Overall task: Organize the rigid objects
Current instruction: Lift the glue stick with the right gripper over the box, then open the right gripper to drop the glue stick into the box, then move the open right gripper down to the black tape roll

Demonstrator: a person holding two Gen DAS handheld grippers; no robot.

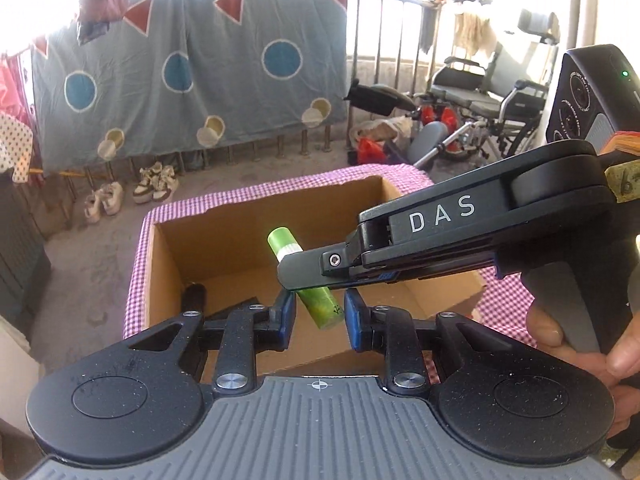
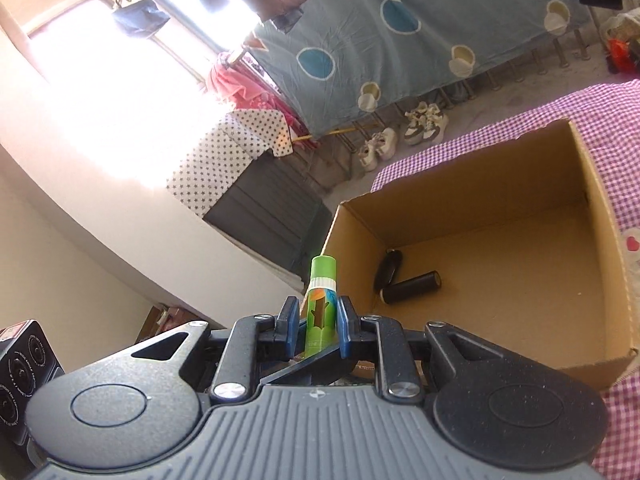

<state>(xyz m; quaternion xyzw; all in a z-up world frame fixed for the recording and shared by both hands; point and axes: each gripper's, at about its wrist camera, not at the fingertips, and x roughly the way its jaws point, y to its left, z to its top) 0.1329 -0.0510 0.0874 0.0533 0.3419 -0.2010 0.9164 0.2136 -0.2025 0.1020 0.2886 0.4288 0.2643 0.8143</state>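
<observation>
The right gripper (image 2: 319, 326), lettered "DAS" on its arm, clamps a green tube (image 2: 319, 312) above the open cardboard box (image 1: 224, 236) on the checked table (image 2: 624, 116). The left gripper (image 1: 320, 320) is clenched and empty. Two black cylinders (image 2: 412, 287) lie inside.

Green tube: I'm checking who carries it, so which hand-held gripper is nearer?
Right. The right hand-held gripper clamps the green tube; the left hand-held gripper sits just below it, shut on nothing.

Hanging cloth: blue-grey sheet (image 1: 188, 84) with blue circles, red triangles.
Floor: white sneakers (image 1: 156, 184) beneath it.
Corner: folded grey wheelchair (image 1: 480, 100).
</observation>
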